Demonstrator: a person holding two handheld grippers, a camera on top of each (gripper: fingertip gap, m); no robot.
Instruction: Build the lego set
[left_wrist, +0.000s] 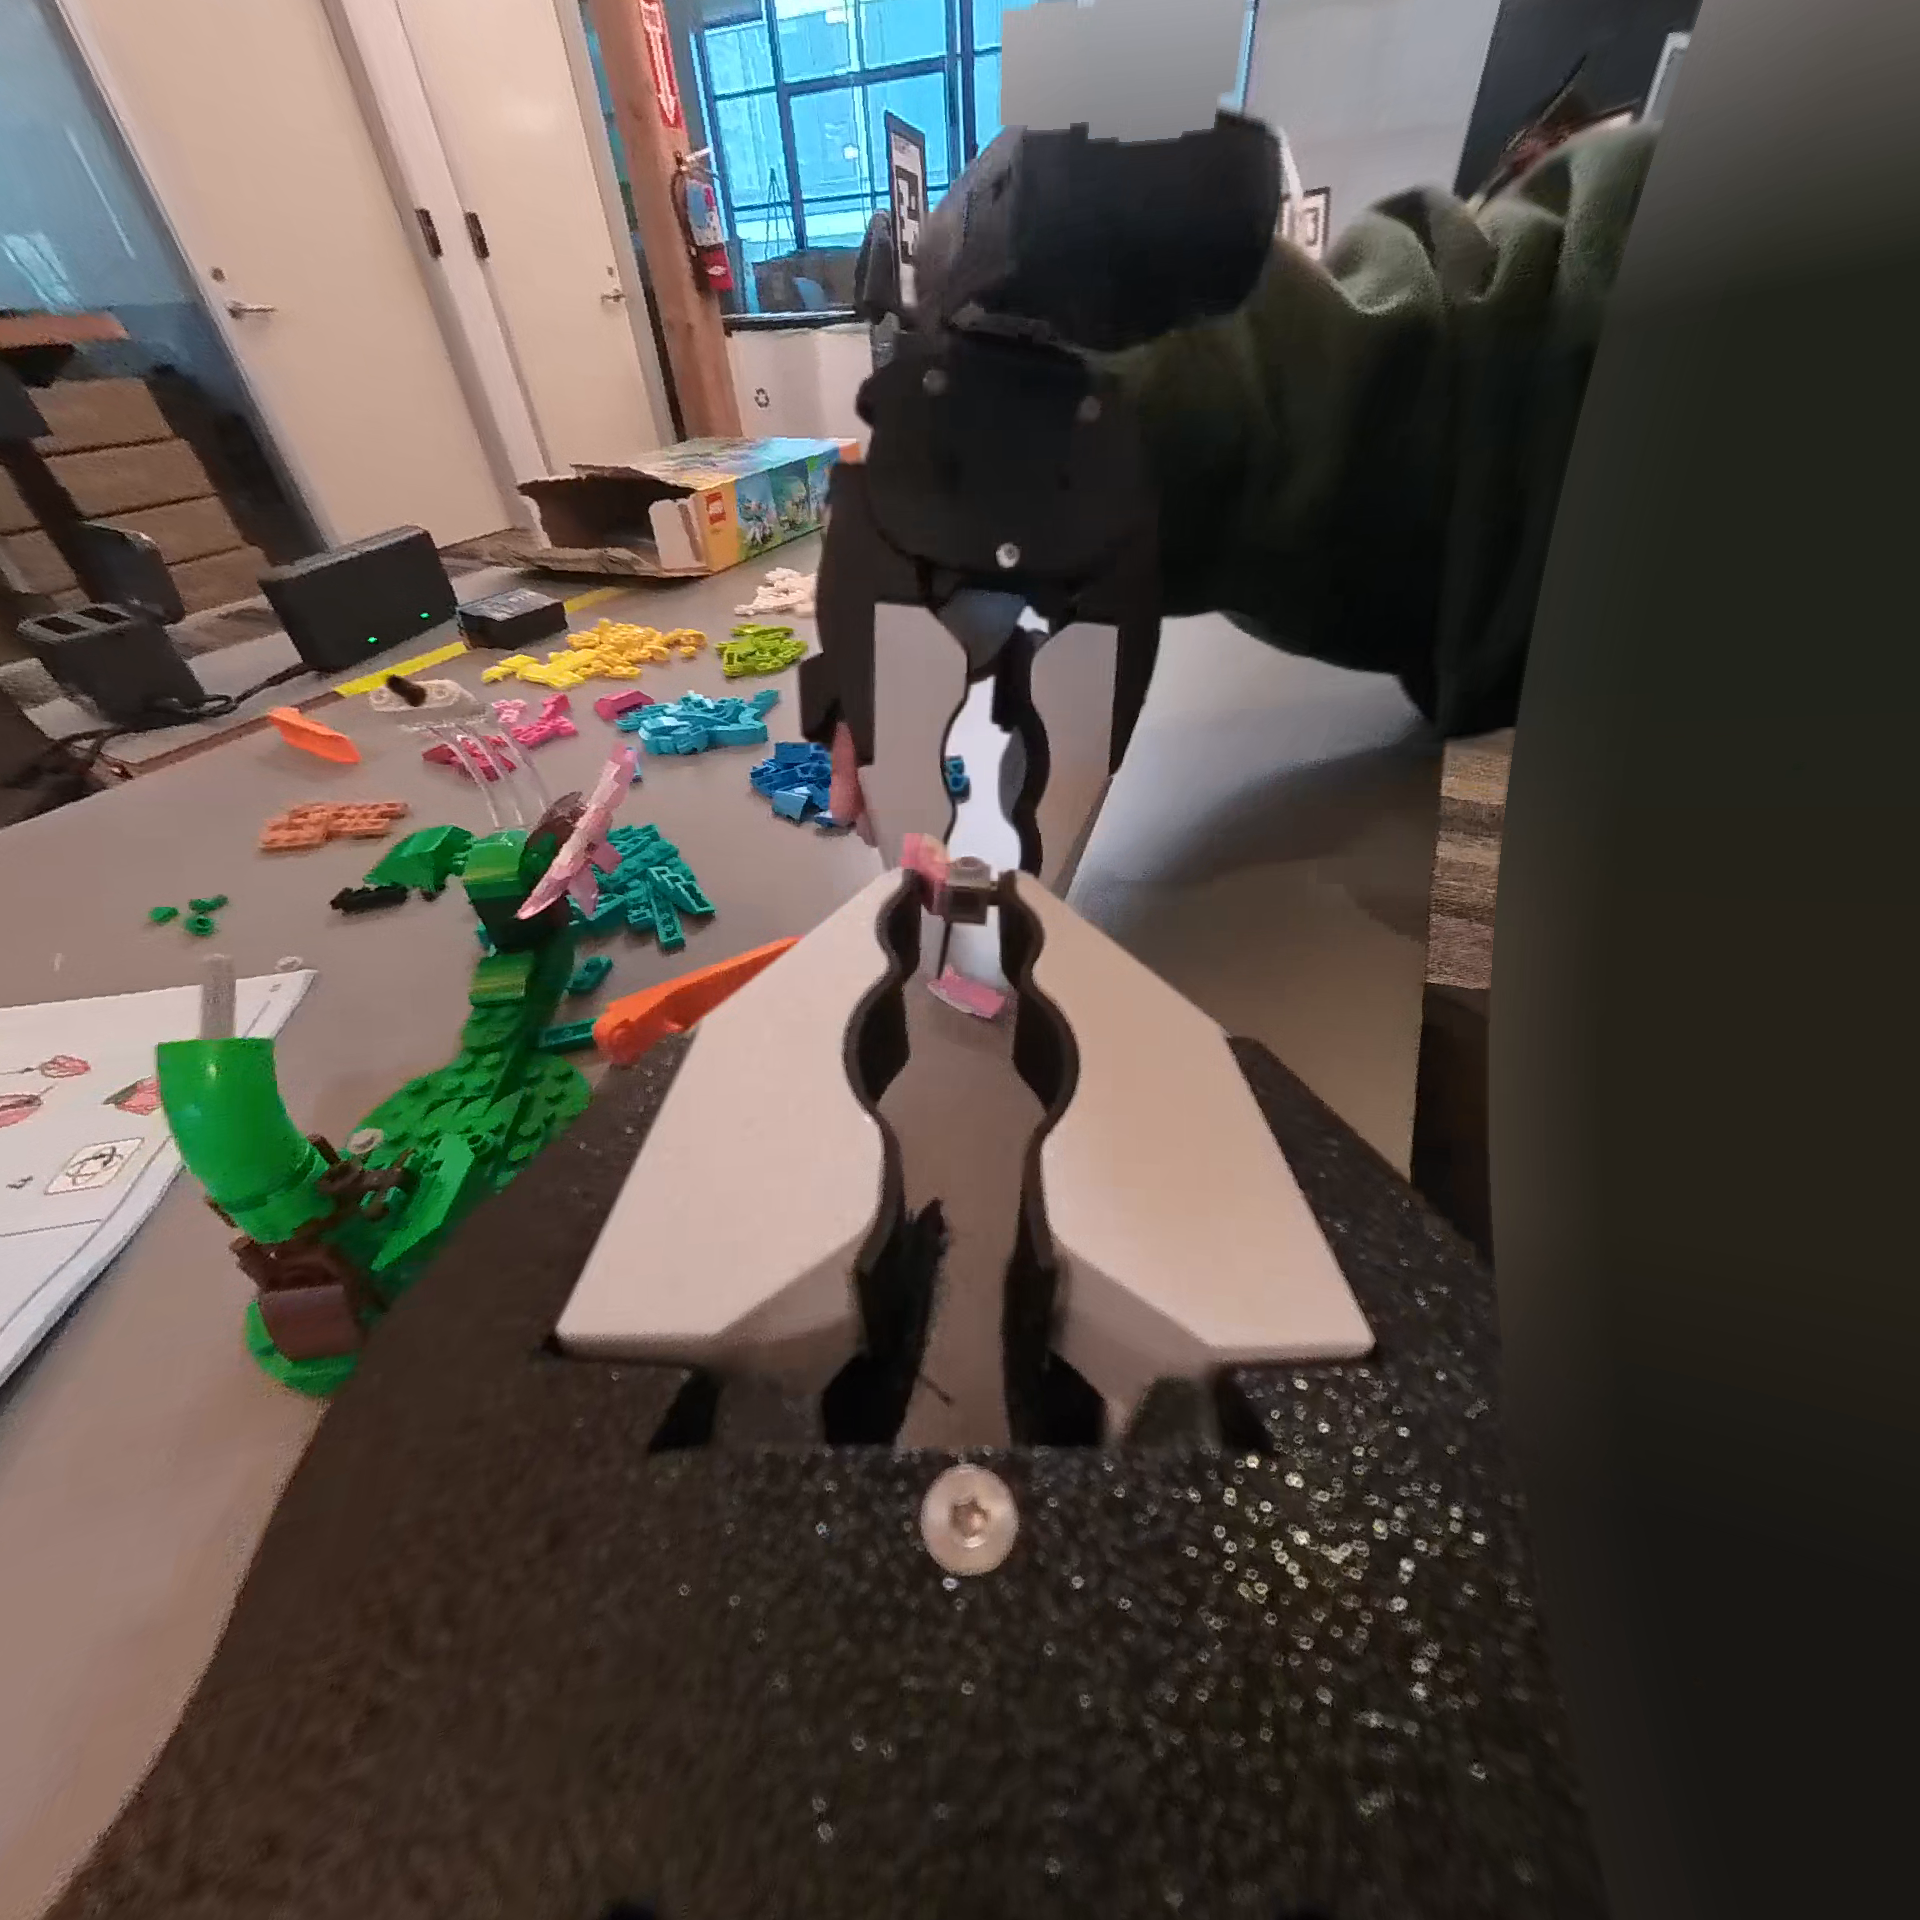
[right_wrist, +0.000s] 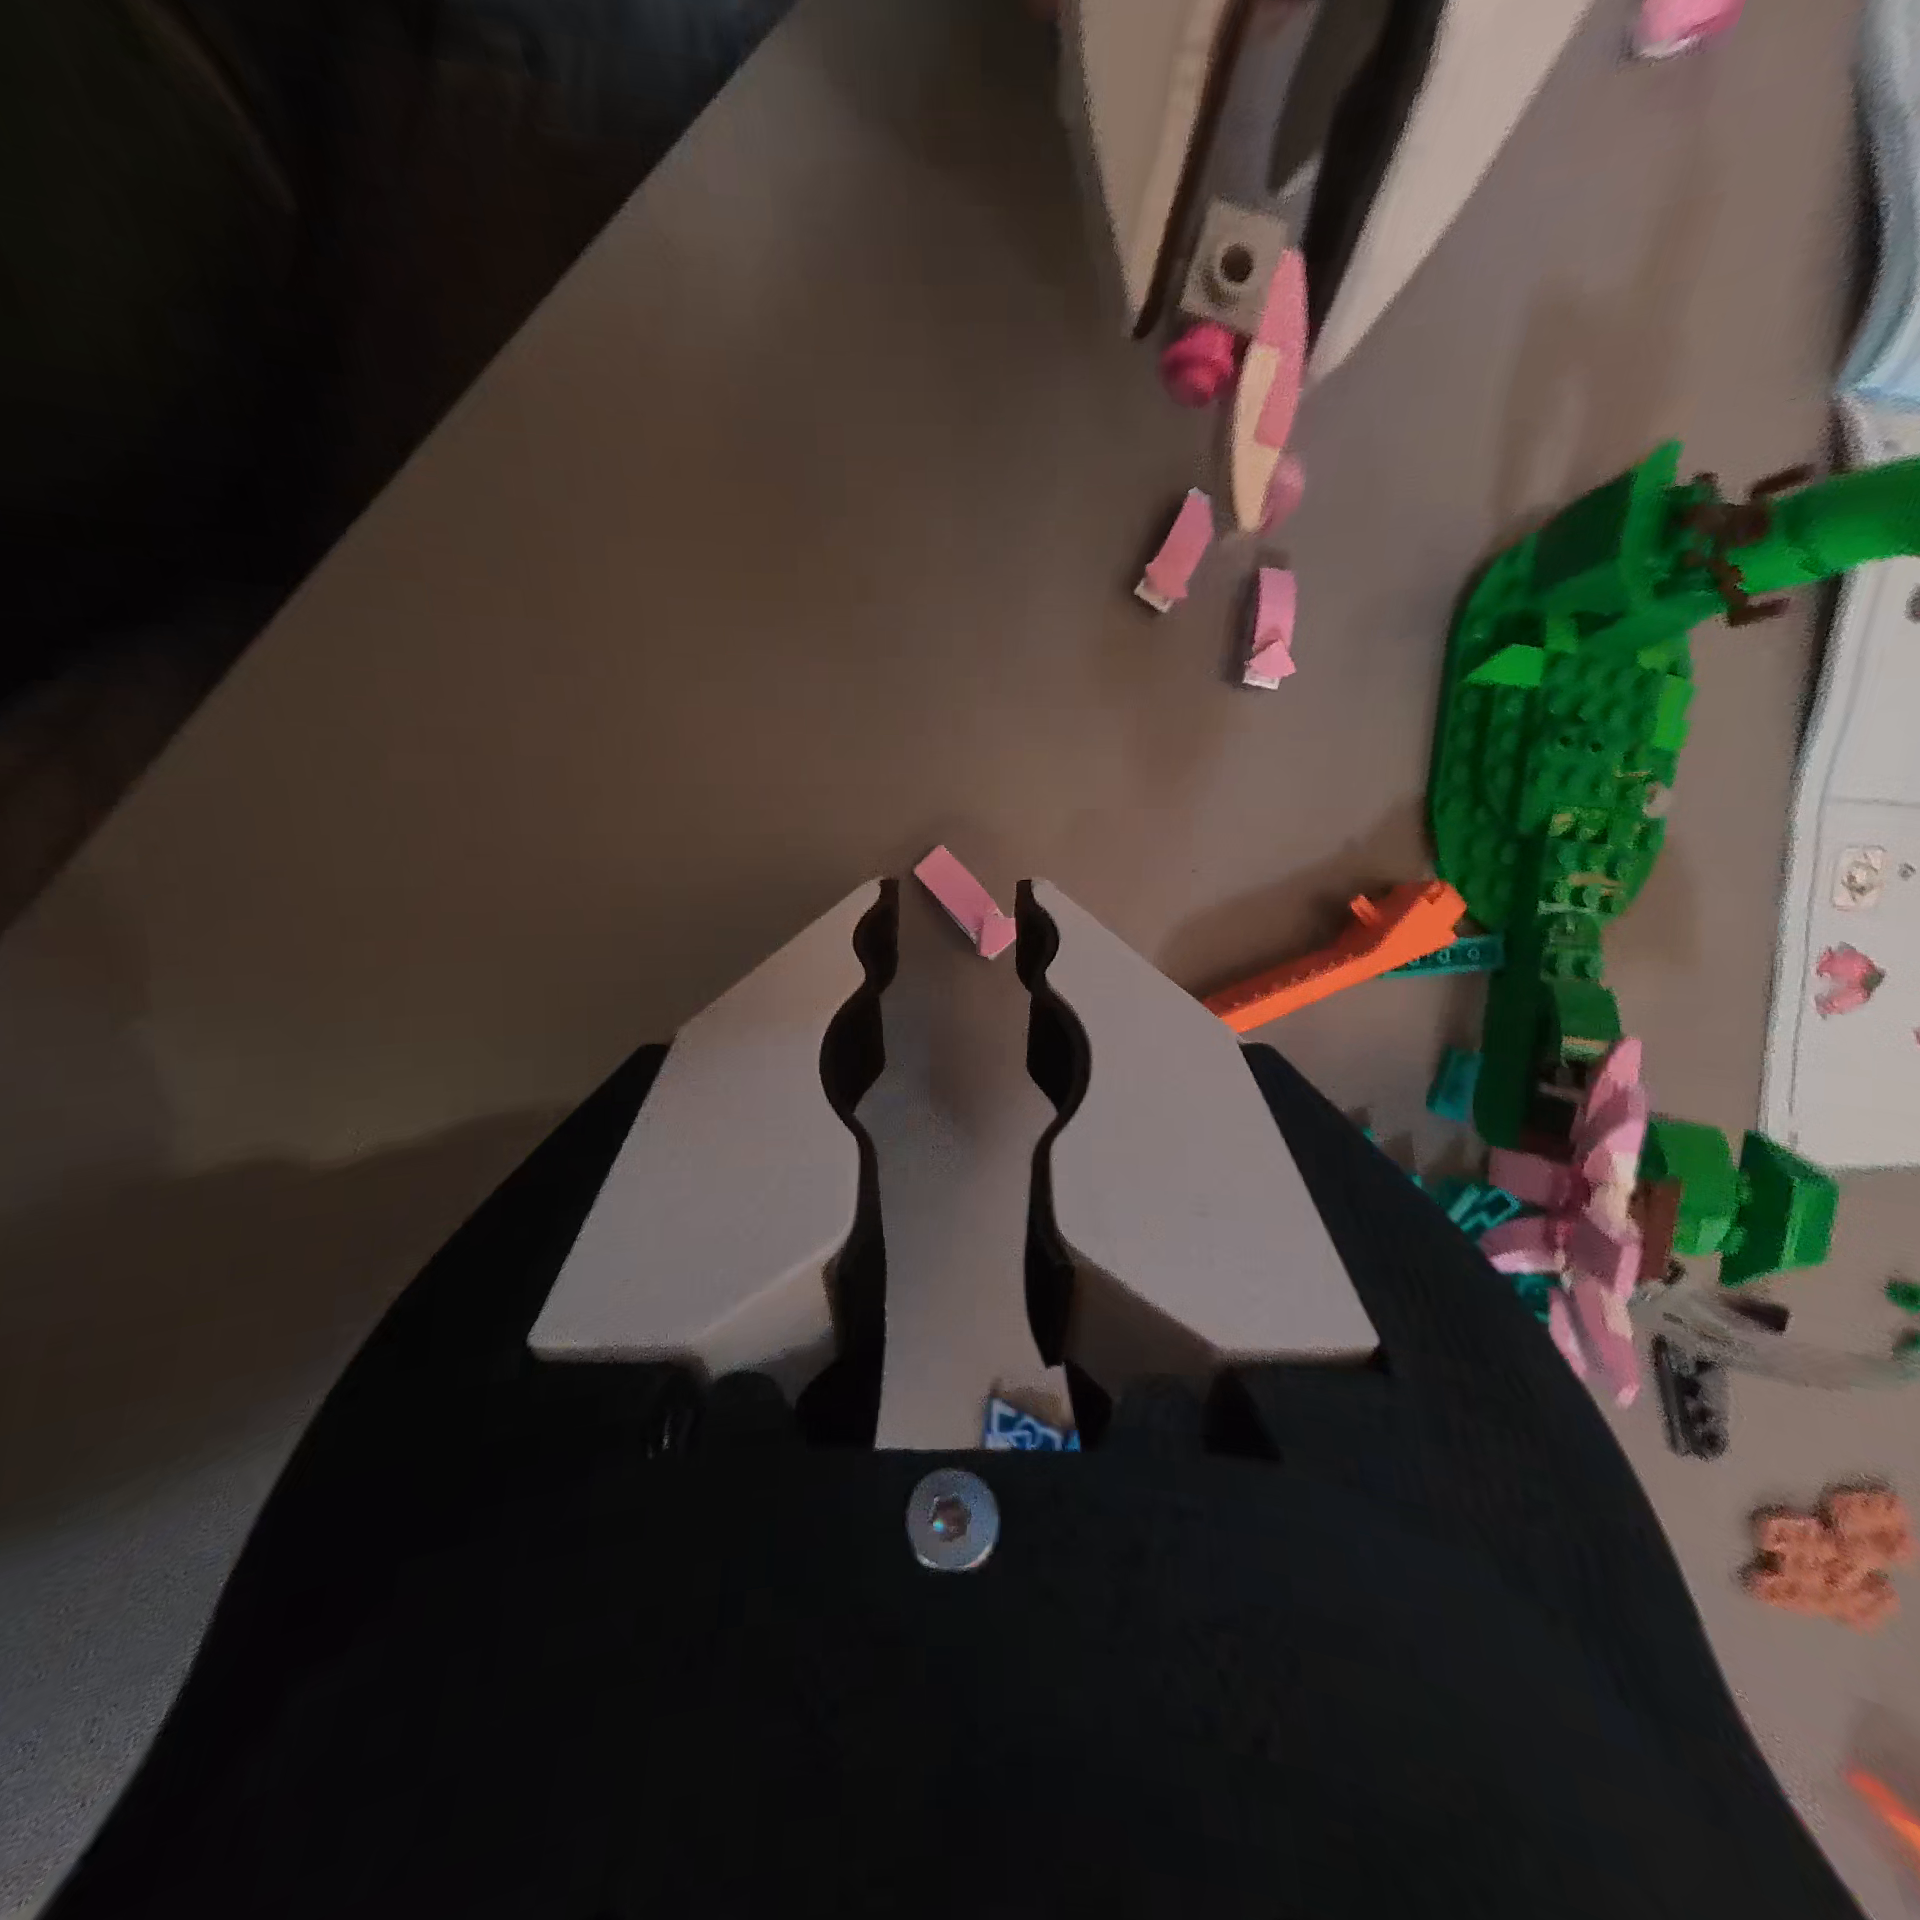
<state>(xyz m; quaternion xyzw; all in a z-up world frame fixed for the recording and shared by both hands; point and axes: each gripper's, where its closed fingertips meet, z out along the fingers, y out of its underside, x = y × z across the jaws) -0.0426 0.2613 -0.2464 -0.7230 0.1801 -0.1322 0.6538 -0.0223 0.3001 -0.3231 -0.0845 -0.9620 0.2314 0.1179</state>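
My left gripper (left_wrist: 958, 885) is shut on a small grey brick (left_wrist: 971, 883) with a pink petal and a magenta stud attached. The same brick shows in the right wrist view (right_wrist: 1231, 265), with the petal (right_wrist: 1273, 395) hanging from it. My right gripper (right_wrist: 954, 891) is shut on a small pink piece (right_wrist: 966, 914) held slantwise at its tips. It points down just beyond the left gripper's tips (left_wrist: 971, 821). The green plant model (left_wrist: 499, 1060) (right_wrist: 1558, 779) with a pink flower (left_wrist: 582, 831) (right_wrist: 1590, 1195) stands to the left of both grippers.
Two loose pink pieces (right_wrist: 1174, 551) lie near the grippers. An orange brick separator (left_wrist: 696, 997), an instruction booklet (left_wrist: 83, 1143), sorted brick piles (left_wrist: 707, 722) and the set's box (left_wrist: 707, 499) are on the table. The table edge (right_wrist: 416, 499) runs diagonally. A green sleeve (left_wrist: 1403, 468) reaches in. Tip to tip, the grippers are about 9 centimetres apart.
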